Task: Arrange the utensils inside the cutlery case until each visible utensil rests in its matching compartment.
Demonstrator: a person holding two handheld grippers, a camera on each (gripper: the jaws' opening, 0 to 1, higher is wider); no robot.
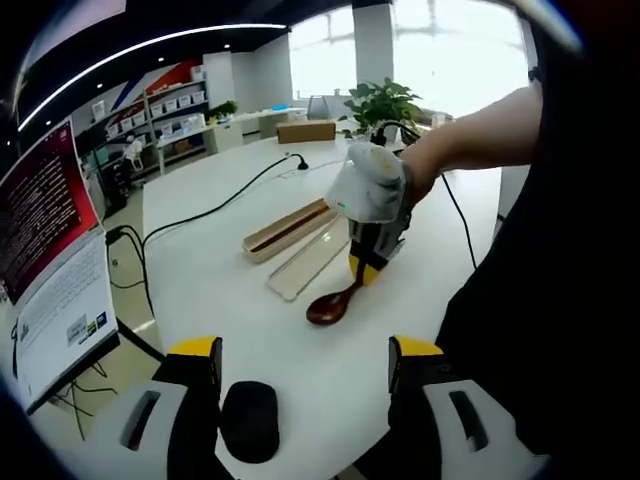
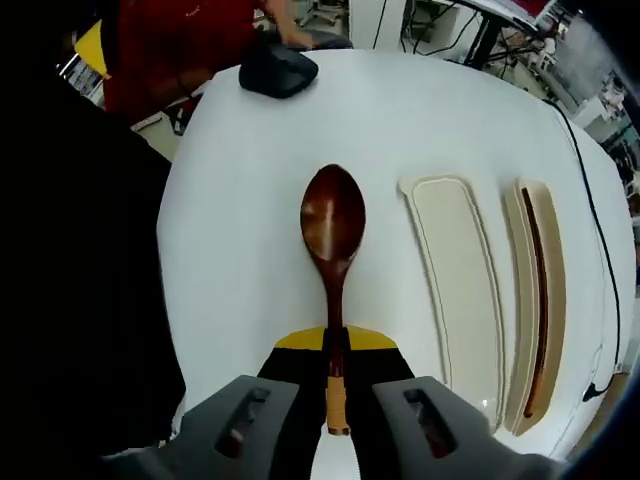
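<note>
A dark brown wooden spoon point(image 2: 333, 220) lies lengthwise over the white table, and my right gripper point(image 2: 335, 345) is shut on its handle. In the left gripper view, that right gripper point(image 1: 362, 268) reaches in from the right, and the spoon's bowl point(image 1: 330, 306) sits low at the table surface. To the spoon's right is the flat beige lid point(image 2: 455, 290), then the open cutlery case point(image 2: 555, 250) with dark chopsticks point(image 2: 539, 300) inside. The case point(image 1: 262, 243) and lid point(image 1: 308, 262) sit beyond my left gripper point(image 1: 305, 350), which is open and holds nothing.
A black computer mouse point(image 1: 250, 420) rests between the left jaws near the table edge, and appears as the mouse point(image 2: 278, 70) far ahead in the right gripper view. A black cable point(image 1: 215, 208) crosses the table. A potted plant point(image 1: 382, 100) and cardboard box point(image 1: 306, 131) stand at the far end.
</note>
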